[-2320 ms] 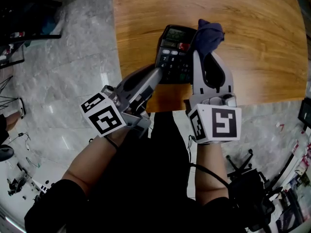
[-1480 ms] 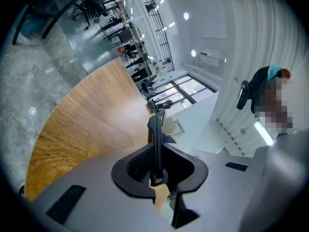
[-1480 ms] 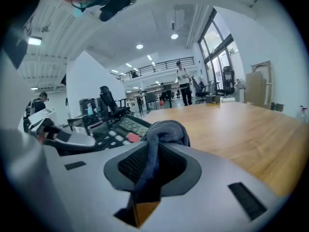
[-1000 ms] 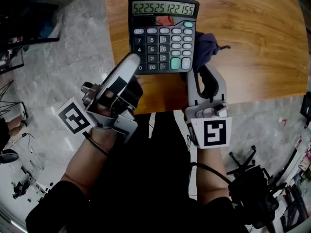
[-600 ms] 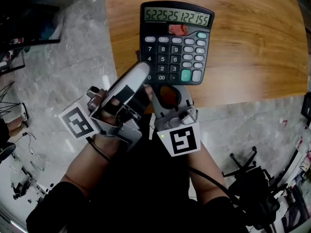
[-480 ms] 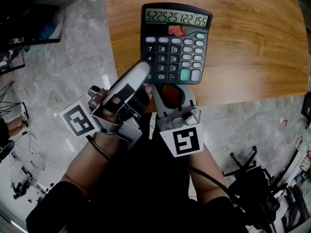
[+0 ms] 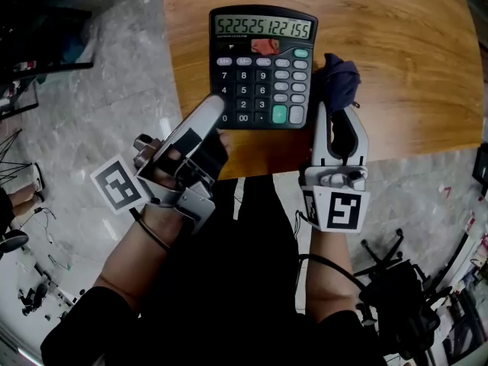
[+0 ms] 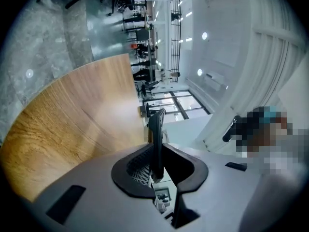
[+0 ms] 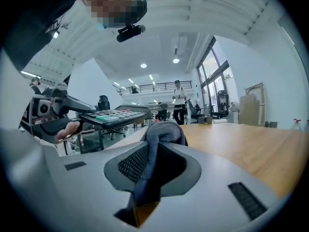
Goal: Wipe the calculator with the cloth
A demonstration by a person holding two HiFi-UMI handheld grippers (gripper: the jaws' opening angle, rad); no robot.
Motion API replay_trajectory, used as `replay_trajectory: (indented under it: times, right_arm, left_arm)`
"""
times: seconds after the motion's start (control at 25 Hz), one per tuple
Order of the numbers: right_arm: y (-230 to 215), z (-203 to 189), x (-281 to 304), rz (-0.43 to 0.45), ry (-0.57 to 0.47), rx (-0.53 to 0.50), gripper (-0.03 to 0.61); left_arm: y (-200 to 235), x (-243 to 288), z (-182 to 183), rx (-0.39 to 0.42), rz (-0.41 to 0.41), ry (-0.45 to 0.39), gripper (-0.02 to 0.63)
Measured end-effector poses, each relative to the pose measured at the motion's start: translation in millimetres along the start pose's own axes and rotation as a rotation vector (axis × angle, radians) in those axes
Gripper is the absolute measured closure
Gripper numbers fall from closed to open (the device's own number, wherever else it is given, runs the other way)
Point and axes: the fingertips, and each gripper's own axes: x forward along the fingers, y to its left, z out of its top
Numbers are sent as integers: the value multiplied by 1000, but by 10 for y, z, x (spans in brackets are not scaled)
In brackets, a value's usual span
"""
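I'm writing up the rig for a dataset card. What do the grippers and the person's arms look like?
The left gripper and right gripper: grey plastic, black ribbed pads, each with a white cube bearing black square markers. Thin black cables at both wrists. Short black sleeves.

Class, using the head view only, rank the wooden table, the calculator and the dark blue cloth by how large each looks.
1. wooden table, though the frame cuts it off.
2. calculator; it is held up nearer the camera, which enlarges it.
3. cloth, bunched up.
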Motion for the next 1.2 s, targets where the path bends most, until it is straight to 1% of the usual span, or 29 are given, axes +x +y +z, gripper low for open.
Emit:
replay_trajectory:
  times: [0.08, 0.2, 0.36, 0.56, 0.68, 0.76, 0.84, 0.92, 1.0, 1.12, 1.2]
  right_arm:
    - [-30, 45, 75, -14, -24, -13, 514]
    - [88, -17, 159, 23, -6, -59, 514]
    - [454, -23, 282, 119, -38, -59, 514]
    - [1041, -99, 346, 270, -44, -76, 514]
    - [1165, -134, 356, 313, -39, -95, 514]
    - [1096, -128, 357, 303, -38, -103, 514]
    - [920, -124, 342, 264, -36, -98, 514]
    - [665, -140, 316, 201, -27, -85, 514]
    - [390, -130, 297, 132, -32, -75, 514]
    - [61, -44, 341, 40, -76, -62, 514]
    - [-67, 3, 414, -4, -99, -52, 514]
  left_arm:
    - [9, -11, 11, -14, -3, 2, 551]
    - [23, -6, -26, -28, -6, 10, 551]
    - [29, 27, -85, -39, -15, 31, 551]
    - [58, 23, -92, -45, -23, 56, 551]
    - [87, 18, -112, -58, -20, 68, 551]
    - [107, 4, -108, -59, -25, 67, 551]
    - [140, -50, -91, -55, -48, 57, 551]
    - [159, -60, -89, -82, -41, 42, 551]
    - [115, 3, -103, -95, -37, 45, 551]
    - [131, -30, -128, -98, -42, 65, 551]
    - [149, -37, -125, -114, -30, 75, 551]
